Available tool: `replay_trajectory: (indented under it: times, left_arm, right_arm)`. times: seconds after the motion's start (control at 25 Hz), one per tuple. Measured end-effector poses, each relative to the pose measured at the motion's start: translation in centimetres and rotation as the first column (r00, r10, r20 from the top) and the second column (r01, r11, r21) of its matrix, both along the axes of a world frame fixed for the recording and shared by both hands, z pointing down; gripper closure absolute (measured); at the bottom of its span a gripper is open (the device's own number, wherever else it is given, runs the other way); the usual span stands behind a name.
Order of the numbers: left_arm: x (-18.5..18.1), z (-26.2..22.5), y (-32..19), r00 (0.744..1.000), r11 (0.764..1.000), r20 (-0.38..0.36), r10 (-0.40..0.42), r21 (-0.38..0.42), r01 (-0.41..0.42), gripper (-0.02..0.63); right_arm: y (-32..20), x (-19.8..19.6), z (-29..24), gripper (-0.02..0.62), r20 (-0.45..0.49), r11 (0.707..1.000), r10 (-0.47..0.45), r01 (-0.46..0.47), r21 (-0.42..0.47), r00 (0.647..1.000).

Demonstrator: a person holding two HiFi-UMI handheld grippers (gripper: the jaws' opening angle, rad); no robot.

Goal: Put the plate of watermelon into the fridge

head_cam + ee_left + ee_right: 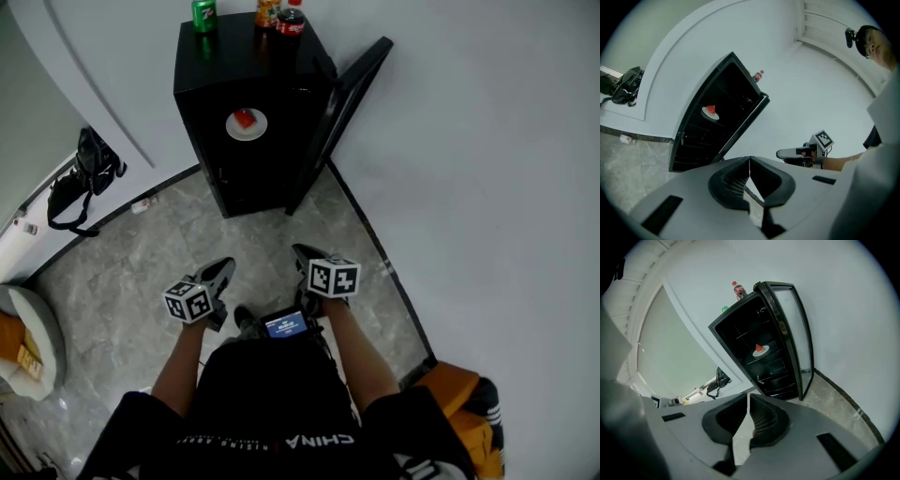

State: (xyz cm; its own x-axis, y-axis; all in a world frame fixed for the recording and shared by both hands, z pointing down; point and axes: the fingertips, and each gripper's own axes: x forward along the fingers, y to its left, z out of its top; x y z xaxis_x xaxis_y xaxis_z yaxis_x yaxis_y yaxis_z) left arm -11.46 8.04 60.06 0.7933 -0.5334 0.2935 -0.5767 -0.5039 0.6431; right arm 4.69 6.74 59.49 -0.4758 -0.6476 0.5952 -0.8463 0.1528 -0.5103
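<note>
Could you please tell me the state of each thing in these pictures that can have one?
Fridge door: open wide.
Plate of watermelon: lying flat on a shelf inside the fridge.
Left hand-held gripper: shut, holding nothing.
Right hand-held gripper: shut, holding nothing.
Green can: upright on top of the fridge.

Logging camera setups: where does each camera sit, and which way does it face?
Head view: on the person's head, looking steeply down at the open fridge; arms, left gripper, right gripper show.
Left gripper view: on that gripper, along its shut fingers toward the fridge; the person's forearm shows.
Right gripper view: likewise, facing the fridge; only its fingers show.
Shared: all see the plate of watermelon inside.
</note>
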Motion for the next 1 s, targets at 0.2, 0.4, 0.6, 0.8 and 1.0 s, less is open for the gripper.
replay_trajectory:
  times: [0.2,0.4,0.6,0.8,1.0]
  left_arm:
    - [2.1,-0.4,0.8,1.0,1.0,0.011,-0.026,0.012,0.026,0.593]
    - [5.6,-1.1,0.6,0.996,0.999,0.086,-0.013,0.039,0.009,0.594]
    - [8.8,-3.4,-0.2,0.989,0.993,0.146,0.017,0.11,-0.033,0.594]
    - [10.3,-4.8,-1.6,0.983,0.987,0.182,0.036,0.15,-0.064,0.594]
    - [9.9,-4.7,-2.7,0.974,0.984,0.225,0.023,0.164,-0.062,0.594]
  right_arm:
    - [1.0,2.0,-0.3,0.566,0.004,1.0,-0.019,0.019,0.01,1.0]
    - [0.7,4.3,-0.4,0.566,-0.01,0.999,-0.045,0.045,0.017,0.999]
    - [-1.5,5.1,-1.4,0.566,-0.002,0.995,-0.079,0.079,0.053,0.997]
    - [-4.1,4.4,-2.8,0.568,-0.02,0.987,-0.125,0.126,0.1,0.992]
    - [-5.2,3.1,-3.6,0.572,-0.039,0.981,-0.155,0.159,0.115,0.987]
